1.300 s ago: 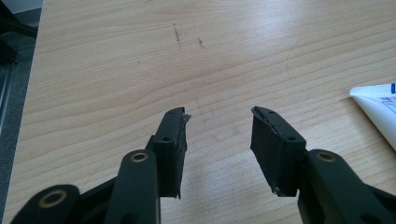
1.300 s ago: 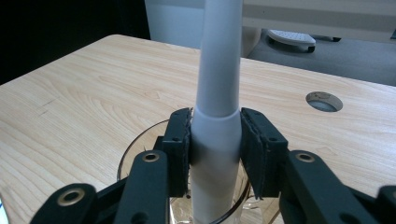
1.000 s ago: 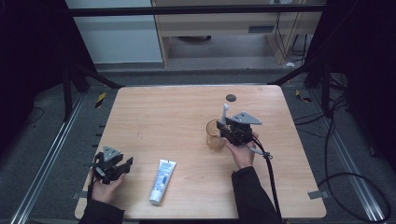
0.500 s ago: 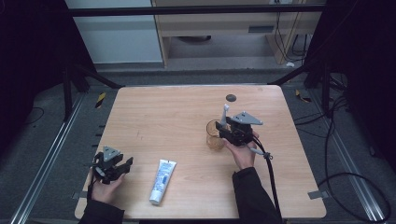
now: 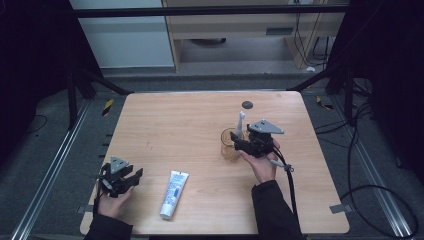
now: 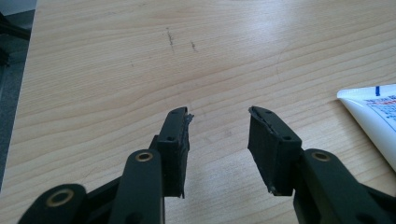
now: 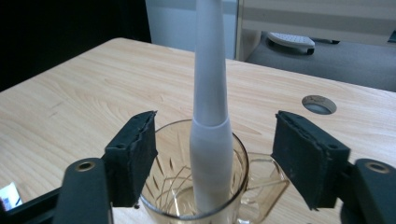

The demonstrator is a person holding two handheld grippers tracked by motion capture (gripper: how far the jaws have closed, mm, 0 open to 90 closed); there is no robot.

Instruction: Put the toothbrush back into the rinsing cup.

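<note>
A clear amber glass mug [image 5: 230, 145] [image 7: 196, 186] stands right of the table's middle, with a white toothbrush [image 5: 240, 124] [image 7: 211, 116] upright inside it. My right gripper [image 5: 245, 144] [image 7: 215, 158] is open just beside the mug, its jaws spread to either side of the toothbrush handle without touching it. A white toothpaste tube [image 5: 173, 192] [image 6: 373, 116] with blue print lies flat near the front edge. My left gripper [image 5: 131, 178] [image 6: 219, 140] rests open at the front left corner, nothing between its jaws, the tube off to its right.
A round cable hole [image 5: 247, 104] [image 7: 319, 104] sits near the wooden table's [image 5: 175, 125] far edge. The right gripper's cable [image 5: 290, 185] trails back along the forearm. Dark frame posts and floor cables surround the table.
</note>
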